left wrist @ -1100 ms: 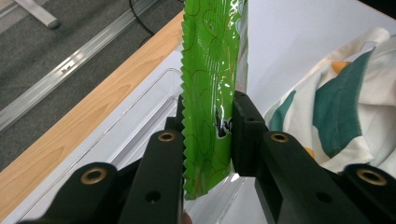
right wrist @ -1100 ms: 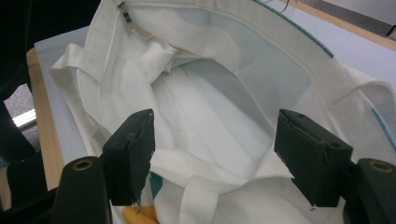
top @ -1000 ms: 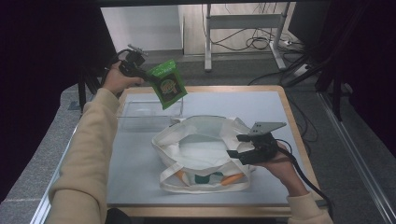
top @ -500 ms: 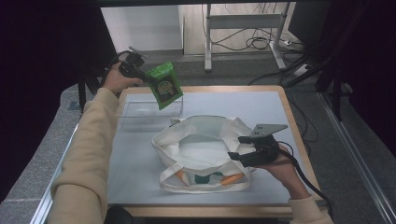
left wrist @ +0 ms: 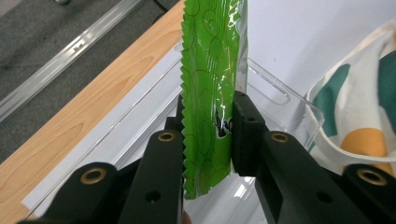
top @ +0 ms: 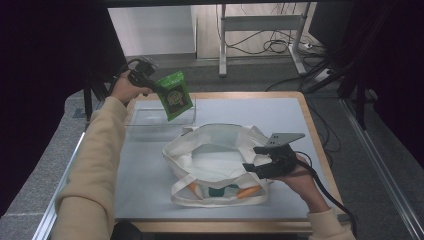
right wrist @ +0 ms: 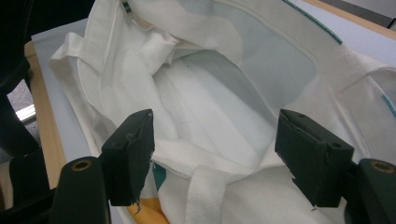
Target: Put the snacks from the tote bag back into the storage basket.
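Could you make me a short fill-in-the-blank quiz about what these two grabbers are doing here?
1. The left gripper is shut on a ____ packet.
2. That packet hangs above a clear ____ at the table's far left.
3. The right gripper stands ____ at the rim of the bag.
4. The cloth bag is mostly ____ in colour.

Missing words: green; tray; open; white
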A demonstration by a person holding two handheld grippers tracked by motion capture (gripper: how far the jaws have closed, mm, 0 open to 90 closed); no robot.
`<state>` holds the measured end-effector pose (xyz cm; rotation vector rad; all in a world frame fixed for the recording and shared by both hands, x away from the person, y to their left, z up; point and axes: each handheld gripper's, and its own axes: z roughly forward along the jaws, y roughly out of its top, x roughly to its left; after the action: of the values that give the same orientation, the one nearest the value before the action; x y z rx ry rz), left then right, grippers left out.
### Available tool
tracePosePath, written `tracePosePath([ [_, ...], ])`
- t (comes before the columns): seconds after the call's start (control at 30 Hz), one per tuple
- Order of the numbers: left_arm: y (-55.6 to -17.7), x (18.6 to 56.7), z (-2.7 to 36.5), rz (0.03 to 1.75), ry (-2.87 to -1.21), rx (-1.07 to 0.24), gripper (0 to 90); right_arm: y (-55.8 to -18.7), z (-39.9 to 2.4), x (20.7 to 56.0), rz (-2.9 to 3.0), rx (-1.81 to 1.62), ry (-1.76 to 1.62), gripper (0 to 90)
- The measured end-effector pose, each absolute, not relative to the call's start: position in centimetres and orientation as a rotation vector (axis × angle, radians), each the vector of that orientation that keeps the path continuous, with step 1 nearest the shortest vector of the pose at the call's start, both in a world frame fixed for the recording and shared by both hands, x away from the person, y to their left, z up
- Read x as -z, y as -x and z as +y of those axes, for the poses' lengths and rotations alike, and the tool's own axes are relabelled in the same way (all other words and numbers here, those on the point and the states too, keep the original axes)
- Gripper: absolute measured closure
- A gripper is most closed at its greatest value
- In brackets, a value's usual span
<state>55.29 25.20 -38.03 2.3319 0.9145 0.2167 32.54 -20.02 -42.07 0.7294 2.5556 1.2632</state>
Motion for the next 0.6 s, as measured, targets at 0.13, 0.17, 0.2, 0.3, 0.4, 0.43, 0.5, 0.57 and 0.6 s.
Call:
tracePosePath([
  [0.13, -55.8, 38.8, 24.6, 0.913, -2.368, -0.214, 76.4, -32.6, -20.0, 42.1, 2.558, -1.261, -0.731, 28.4],
  [0.17, -56.0, 39.0, 24.4, 0.911, -2.371, -0.218, 76.3, -32.6, -20.0, 42.1, 2.559, -1.26, -0.731, 28.4],
  [0.2, -56.0, 39.1, 24.3, 0.908, -2.374, -0.219, 76.3, -32.6, -20.0, 42.1, 2.56, -1.257, -0.731, 28.4],
  [0.3, -56.4, 39.4, 24.0, 0.91, -2.367, -0.227, 76.3, -32.6, -20.0, 42.2, 2.561, -1.255, -0.737, 28.3],
  [0.4, -56.8, 39.8, 24.2, 0.93, -2.35, -0.225, 76.3, -32.7, -20.0, 42.3, 2.562, -1.252, -0.742, 28.4],
  [0.43, -56.9, 39.9, 24.3, 0.944, -2.335, -0.224, 76.2, -32.7, -20.0, 42.4, 2.563, -1.25, -0.739, 28.3],
  [0.5, -57.0, 40.2, 24.5, 0.958, -2.321, -0.226, 75.9, -32.8, -19.9, 42.4, 2.566, -1.249, -0.741, 28.3],
  [0.57, -57.2, 40.4, 24.6, 0.963, -2.317, -0.239, 75.2, -32.8, -19.9, 42.5, 2.568, -1.246, -0.741, 28.3],
  [0.6, -57.2, 40.5, 24.6, 0.959, -2.321, -0.246, 74.6, -32.8, -19.9, 42.5, 2.57, -1.245, -0.742, 28.3],
])
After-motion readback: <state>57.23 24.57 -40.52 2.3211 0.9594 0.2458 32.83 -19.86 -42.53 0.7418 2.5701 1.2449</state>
